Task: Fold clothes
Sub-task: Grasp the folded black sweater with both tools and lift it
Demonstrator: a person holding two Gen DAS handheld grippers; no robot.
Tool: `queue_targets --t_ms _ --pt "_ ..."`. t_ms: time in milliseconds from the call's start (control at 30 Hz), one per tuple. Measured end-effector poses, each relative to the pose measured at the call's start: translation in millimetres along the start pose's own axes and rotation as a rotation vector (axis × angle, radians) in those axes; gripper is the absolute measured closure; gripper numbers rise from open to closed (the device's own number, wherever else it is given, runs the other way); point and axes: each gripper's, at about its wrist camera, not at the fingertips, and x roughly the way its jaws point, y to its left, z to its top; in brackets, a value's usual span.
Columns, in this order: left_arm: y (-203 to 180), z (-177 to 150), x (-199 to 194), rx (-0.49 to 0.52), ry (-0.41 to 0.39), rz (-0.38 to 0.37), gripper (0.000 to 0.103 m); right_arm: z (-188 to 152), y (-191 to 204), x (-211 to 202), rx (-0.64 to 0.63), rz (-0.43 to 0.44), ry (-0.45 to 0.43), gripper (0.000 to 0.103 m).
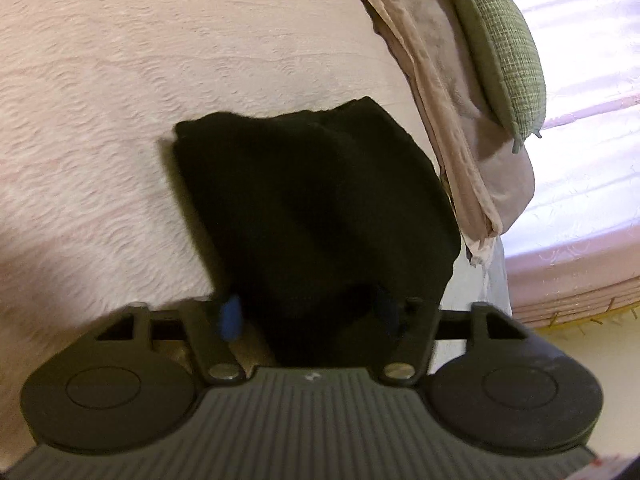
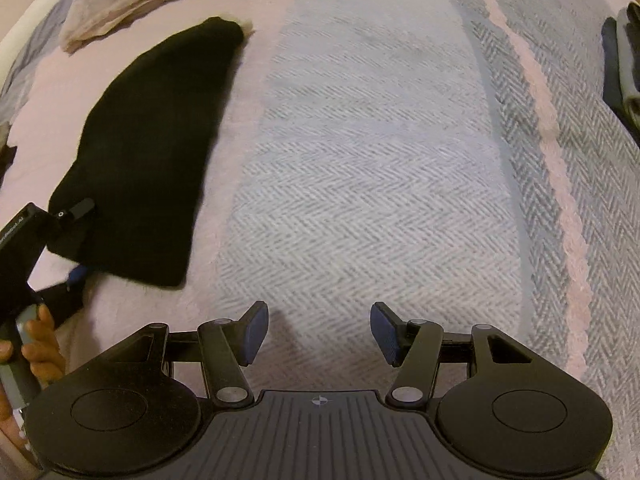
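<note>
A folded black garment (image 1: 304,200) lies on a fuzzy pink blanket (image 1: 120,80). Its near end sits between the fingers of my left gripper (image 1: 308,316), and the cloth fills the gap between the blue pads (image 1: 230,316). In the right wrist view the same black garment (image 2: 152,152) stretches away at the left, with the left gripper (image 2: 80,240) clamped across its near corner. My right gripper (image 2: 318,332) hangs open over the grey herringbone part of the blanket (image 2: 360,160), with nothing between its pads.
A pile of beige clothes (image 1: 432,80) and a green checked pillow (image 1: 496,48) lie just right of the black garment, beside a pink sheet (image 1: 580,160). Dark folded clothes (image 2: 624,64) sit at the far right edge. A person's hand (image 2: 40,340) holds the left gripper's handle.
</note>
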Motion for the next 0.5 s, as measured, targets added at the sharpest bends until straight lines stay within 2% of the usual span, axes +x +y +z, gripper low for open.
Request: queue_targets --t_ms 33,100,200,267,400,500 --pt "0 3 1 -0.003 0.002 0.013 0.088 1 -1 1 0.004 -0.002 0.000 0.049" --pt "1 9 -4 -0.019 0.013 -0.005 0.094 3 -3 2 0.010 -0.007 -0.002 0.049" --pt "-9 21 -27 0.073 0.043 -0.006 0.095 6 -2 0 0.004 -0.014 -0.009 0.049" --pt "-9 34 -52 0.095 0.059 0.007 0.095 8 -3 -1 -0.004 -0.028 -0.009 0.049" --pt "4 65 -105 0.137 0.096 0.070 0.096 9 -5 2 -0.013 -0.040 0.015 0.049" --pt "20 87 -142 0.193 0.161 0.154 0.096 6 2 1 -0.045 0.001 0.051 0.049"
